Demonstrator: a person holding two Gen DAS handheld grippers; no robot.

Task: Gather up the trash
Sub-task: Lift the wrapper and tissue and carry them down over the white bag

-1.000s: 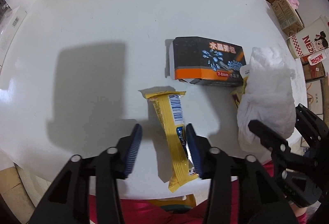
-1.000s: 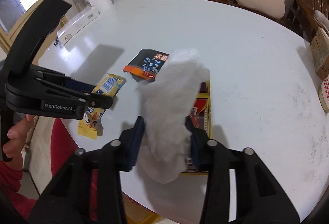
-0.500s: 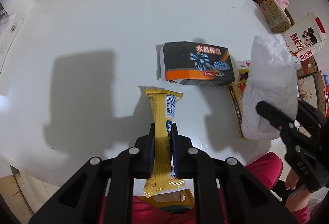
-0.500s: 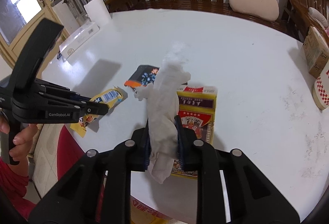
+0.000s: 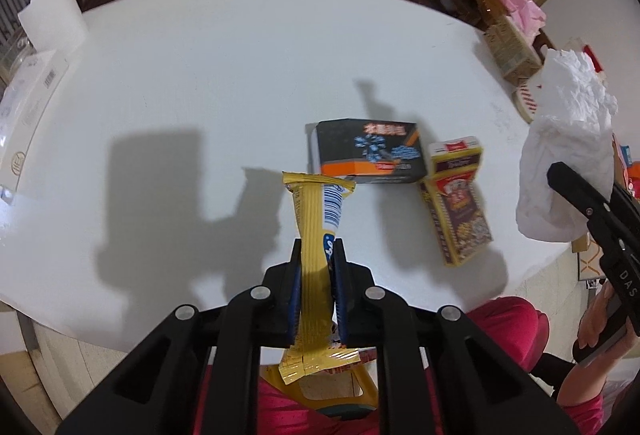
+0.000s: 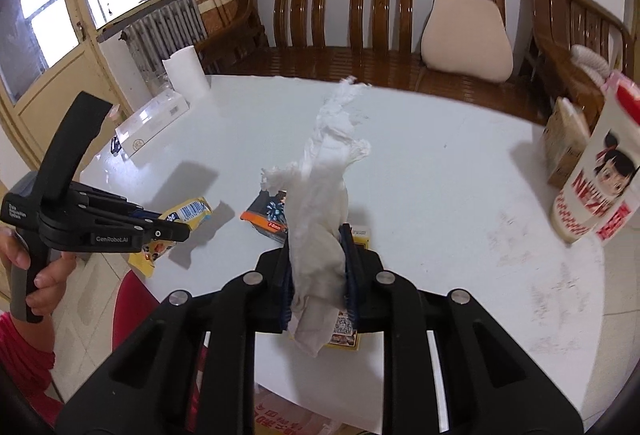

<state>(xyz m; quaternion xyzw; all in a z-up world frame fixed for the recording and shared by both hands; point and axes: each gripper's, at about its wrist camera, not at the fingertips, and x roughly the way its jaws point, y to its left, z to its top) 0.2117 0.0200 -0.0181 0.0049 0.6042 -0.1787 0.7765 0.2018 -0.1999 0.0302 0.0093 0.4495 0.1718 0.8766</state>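
The left gripper (image 5: 316, 267) is clamped on the yellow snack wrapper (image 5: 316, 219), lifted for binning; the right gripper (image 6: 318, 267) pinches the crumpled tissue (image 6: 324, 191) upright. The black-and-orange box (image 5: 368, 151) and yellow carton (image 5: 460, 211) remain on the white table (image 5: 200, 83).

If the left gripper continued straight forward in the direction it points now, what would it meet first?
The left gripper, shut on the yellow wrapper, points toward the black and orange box just past the wrapper's far end. That box would probably come first, slightly right of the line; height above the table is unclear.
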